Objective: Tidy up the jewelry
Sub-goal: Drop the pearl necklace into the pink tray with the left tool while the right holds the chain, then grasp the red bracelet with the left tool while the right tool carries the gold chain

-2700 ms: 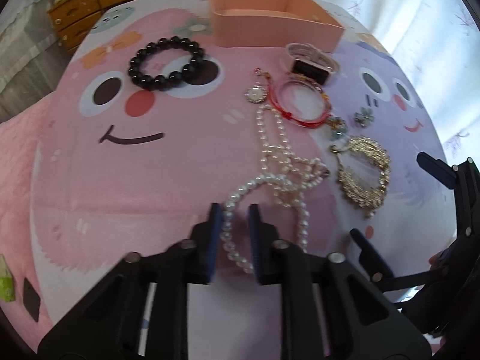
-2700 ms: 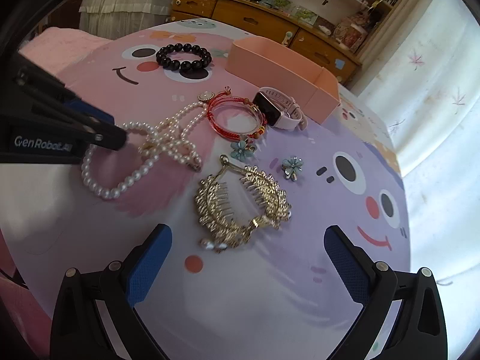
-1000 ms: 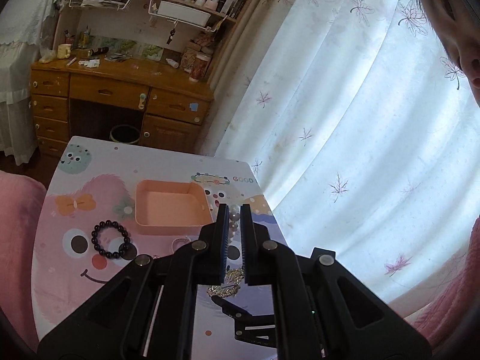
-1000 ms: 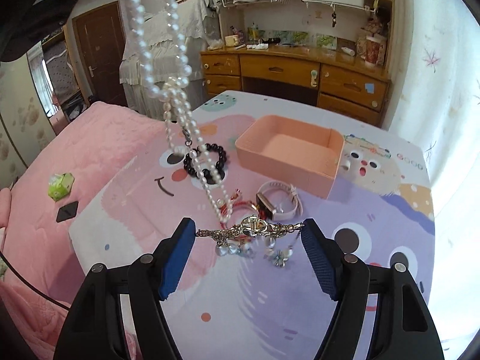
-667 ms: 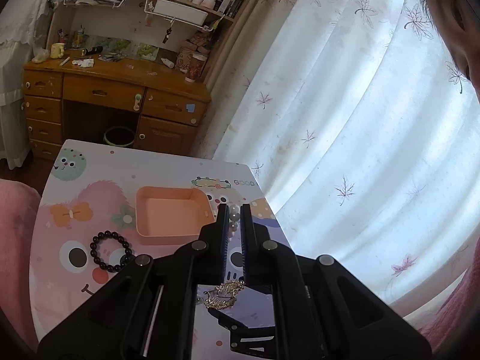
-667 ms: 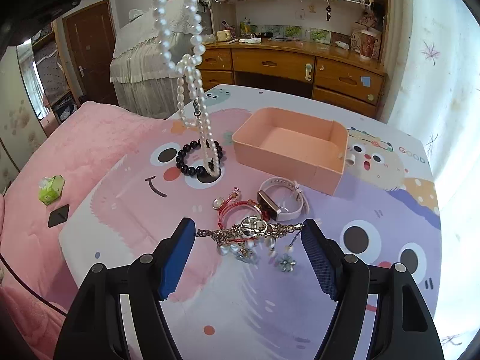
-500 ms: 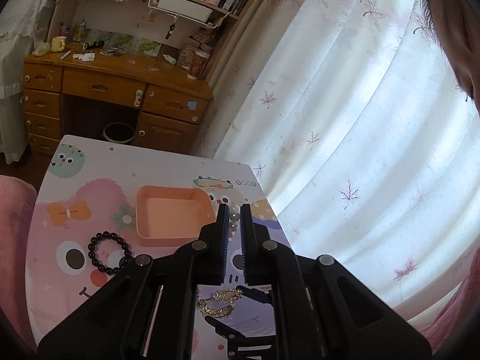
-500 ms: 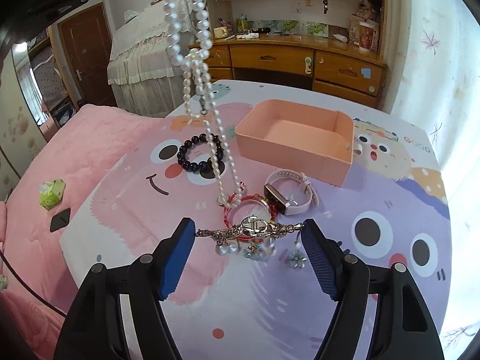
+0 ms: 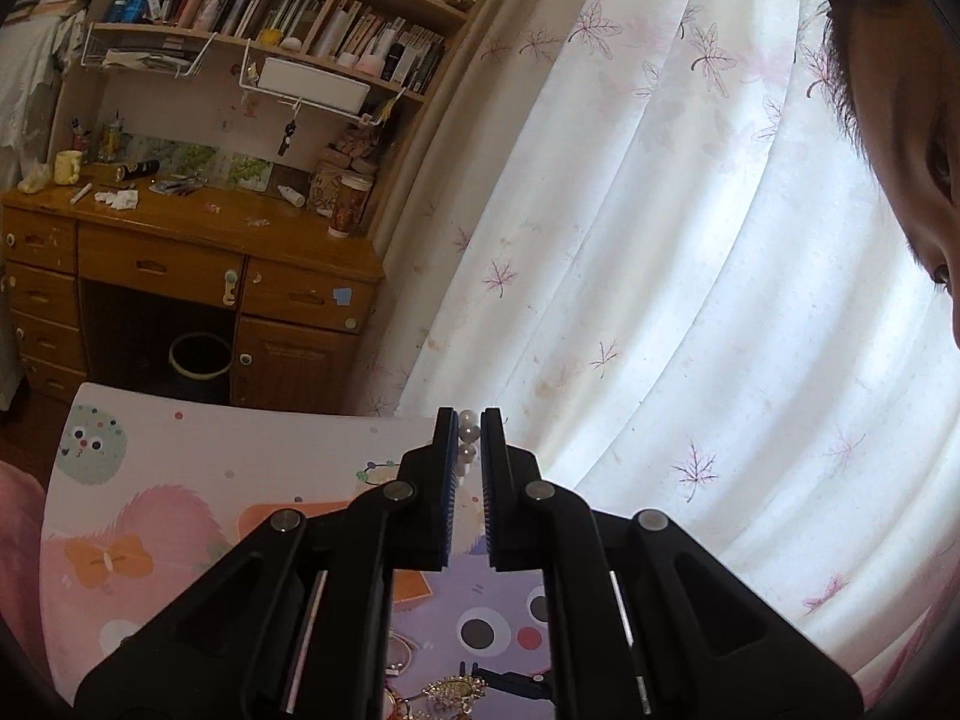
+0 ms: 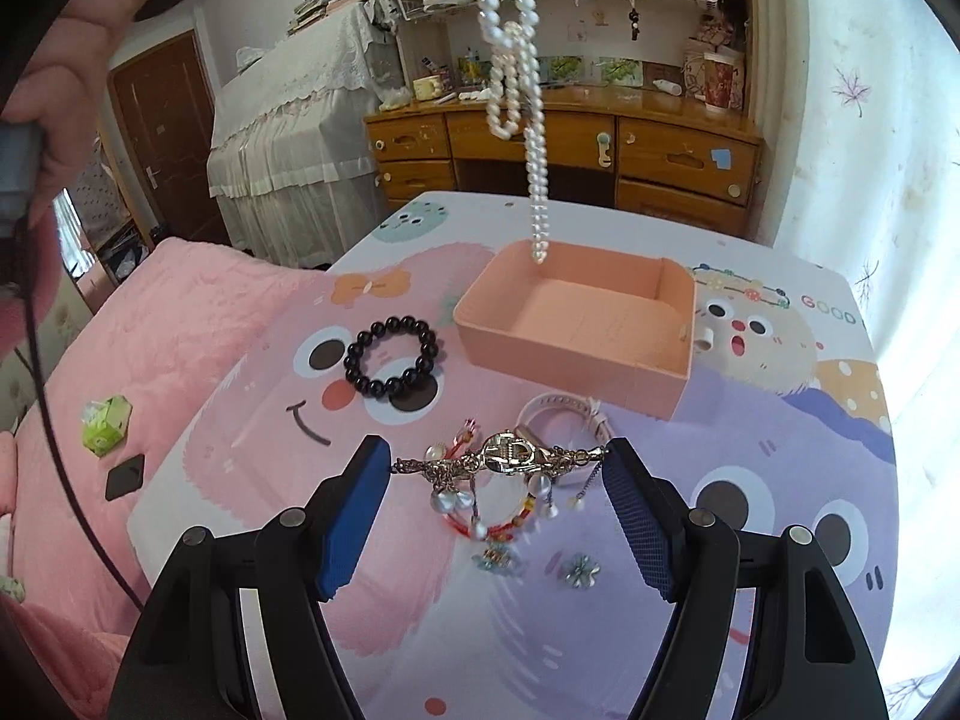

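My left gripper point(image 9: 467, 429) is shut on a white pearl necklace point(image 9: 468, 433), high above the table. In the right wrist view the pearl necklace point(image 10: 521, 54) hangs down in loops, its lowest end just over the near-left rim of the pink box point(image 10: 591, 360). My right gripper point(image 10: 498, 465) holds a gold hair comb point(image 10: 507, 459) edge-on, stretched between its blue pads, above the table. The comb's pearls dangle beneath it.
On the cartoon-print table point(image 10: 252, 432) lie a black bead bracelet point(image 10: 390, 354), a pink-strapped watch point(image 10: 564, 411), a red bracelet point(image 10: 480, 525) and two small flower pieces point(image 10: 579, 570). A wooden desk point(image 10: 600, 144) stands behind, a pink bed point(image 10: 150, 324) to the left. A person's face is close at the right of the left wrist view.
The dangling pearl necklace has travelled to the right, from over the black bracelet to over the pink box. The right gripper with the comb has drifted slightly forward.
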A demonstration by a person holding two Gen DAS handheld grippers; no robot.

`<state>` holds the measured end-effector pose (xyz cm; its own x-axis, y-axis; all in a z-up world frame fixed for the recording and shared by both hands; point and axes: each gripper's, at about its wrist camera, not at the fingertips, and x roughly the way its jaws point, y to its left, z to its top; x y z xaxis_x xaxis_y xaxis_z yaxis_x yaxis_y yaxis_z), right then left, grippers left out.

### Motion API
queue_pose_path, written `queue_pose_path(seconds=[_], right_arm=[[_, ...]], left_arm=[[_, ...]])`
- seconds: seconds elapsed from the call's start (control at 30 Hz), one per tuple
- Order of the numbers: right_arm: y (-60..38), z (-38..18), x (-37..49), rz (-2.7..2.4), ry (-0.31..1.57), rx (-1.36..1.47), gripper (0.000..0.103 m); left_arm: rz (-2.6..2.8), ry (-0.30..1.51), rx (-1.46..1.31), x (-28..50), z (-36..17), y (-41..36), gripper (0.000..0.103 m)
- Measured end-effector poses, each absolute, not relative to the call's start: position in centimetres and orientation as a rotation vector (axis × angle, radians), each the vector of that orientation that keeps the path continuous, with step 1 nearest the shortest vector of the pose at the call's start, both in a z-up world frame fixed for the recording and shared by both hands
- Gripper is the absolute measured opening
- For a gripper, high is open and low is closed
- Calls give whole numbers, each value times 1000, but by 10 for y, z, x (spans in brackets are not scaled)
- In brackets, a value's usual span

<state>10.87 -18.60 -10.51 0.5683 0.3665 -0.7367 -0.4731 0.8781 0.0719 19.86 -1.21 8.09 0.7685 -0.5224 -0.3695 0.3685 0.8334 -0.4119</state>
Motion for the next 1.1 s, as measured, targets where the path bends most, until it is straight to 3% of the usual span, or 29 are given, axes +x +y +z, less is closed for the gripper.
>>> queue_pose_path(seconds=[0.37,0.4,0.5,0.53,1.1], right_arm=[[-205,-109,142,419,862,-93,73],[-206,-110,143,415,866,-92,73],[-205,-113,144,418,872,-85,73],[-205,-113,145,420,874,-85,73],[-228,-111,118,385,922,-144,73]], left_arm=[[-274,796,-229,282,-29,-35,8],[-235,829,-227,286,-39,-33,16],[-200,885,-281,291,-61,-22,58],[-193,891,-296,290,-65,-18,64],[-211,1227,-223,183,-189,-14,67]])
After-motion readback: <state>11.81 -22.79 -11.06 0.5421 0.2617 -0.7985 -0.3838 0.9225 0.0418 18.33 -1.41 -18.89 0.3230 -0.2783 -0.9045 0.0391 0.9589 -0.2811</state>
